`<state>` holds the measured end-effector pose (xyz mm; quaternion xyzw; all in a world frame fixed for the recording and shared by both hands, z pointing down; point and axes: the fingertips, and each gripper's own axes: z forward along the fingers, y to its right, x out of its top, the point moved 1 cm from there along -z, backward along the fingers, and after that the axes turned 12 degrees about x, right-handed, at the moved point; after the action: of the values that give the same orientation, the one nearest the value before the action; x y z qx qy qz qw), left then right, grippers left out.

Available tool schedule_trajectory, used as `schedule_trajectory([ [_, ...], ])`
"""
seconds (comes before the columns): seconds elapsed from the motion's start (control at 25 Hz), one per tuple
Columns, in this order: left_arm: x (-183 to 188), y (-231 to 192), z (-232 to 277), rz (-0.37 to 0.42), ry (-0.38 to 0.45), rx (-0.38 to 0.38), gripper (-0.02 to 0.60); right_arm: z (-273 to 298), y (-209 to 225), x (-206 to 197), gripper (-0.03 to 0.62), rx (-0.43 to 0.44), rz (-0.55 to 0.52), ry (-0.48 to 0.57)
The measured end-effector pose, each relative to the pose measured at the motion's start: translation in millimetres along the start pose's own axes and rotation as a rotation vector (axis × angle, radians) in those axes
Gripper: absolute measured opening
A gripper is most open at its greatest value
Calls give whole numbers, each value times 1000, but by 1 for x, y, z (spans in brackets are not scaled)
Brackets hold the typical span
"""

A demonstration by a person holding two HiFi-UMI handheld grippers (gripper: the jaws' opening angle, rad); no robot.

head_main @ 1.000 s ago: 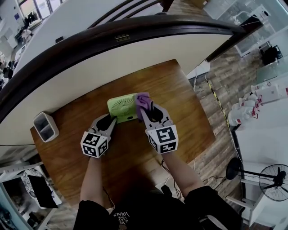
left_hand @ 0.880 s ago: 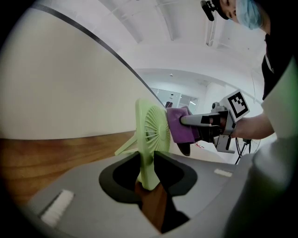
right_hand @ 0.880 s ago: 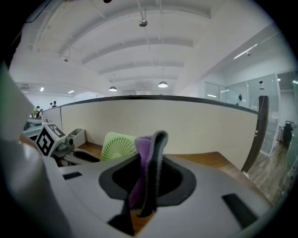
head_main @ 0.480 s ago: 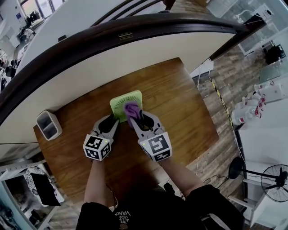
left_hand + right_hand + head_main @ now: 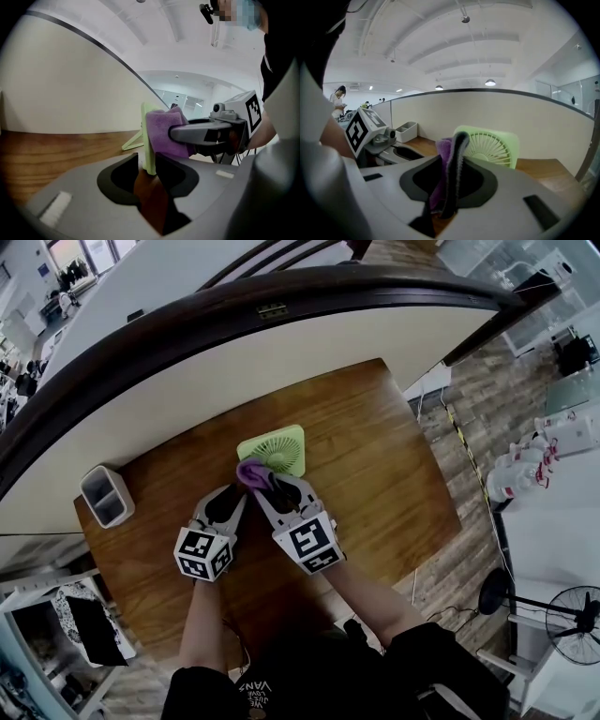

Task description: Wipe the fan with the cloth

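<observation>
Clamping the fan (image 5: 279,448) w/ my left tool (image 5: 234,495): jaws closed on its thin near-left edge. Fan stands upright on the desk (image 5: 375,465), toward the back, grille side facing me. Right tool (image 5: 261,486) is clenched on the purple cloth (image 5: 249,471), which is bunched up & pressed against the grille's left side. Both tools sit just beside each other. Grey bin (image 5: 105,495) is at the desk's far left, well apart.

A grey two-compartment container (image 5: 106,496) stands on the wooden table (image 5: 375,456), well to the left of the left gripper (image 5: 236,491). A curved cream partition (image 5: 281,343) with a dark top rail rises beyond that gripper.
</observation>
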<state>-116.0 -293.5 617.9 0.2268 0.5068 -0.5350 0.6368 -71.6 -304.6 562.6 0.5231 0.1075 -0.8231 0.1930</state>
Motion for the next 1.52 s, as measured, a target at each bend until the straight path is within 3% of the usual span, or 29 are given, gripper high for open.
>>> schedule_trajectory([
  [0.16,0,2,-1,-11,6,6,103,-10,10,-6,94,-23,6,-6],
  [0.48,0,1,-4,1,8,29,25,-48,52,-23,94,-148,90,-11],
  [0.76,2,0,-16,-14,23,52,12,-73,85,-36,94,-246,143,-22],
  [1.0,1,4,-27,-22,28,63,11,-78,88,-39,94,-267,175,-25],
  [1.12,3,7,-35,-28,35,72,12,-77,69,-34,94,-238,178,-11],
  [1.52,1,8,-59,-40,55,110,11,-13,-18,-30,94,11,140,-36],
])
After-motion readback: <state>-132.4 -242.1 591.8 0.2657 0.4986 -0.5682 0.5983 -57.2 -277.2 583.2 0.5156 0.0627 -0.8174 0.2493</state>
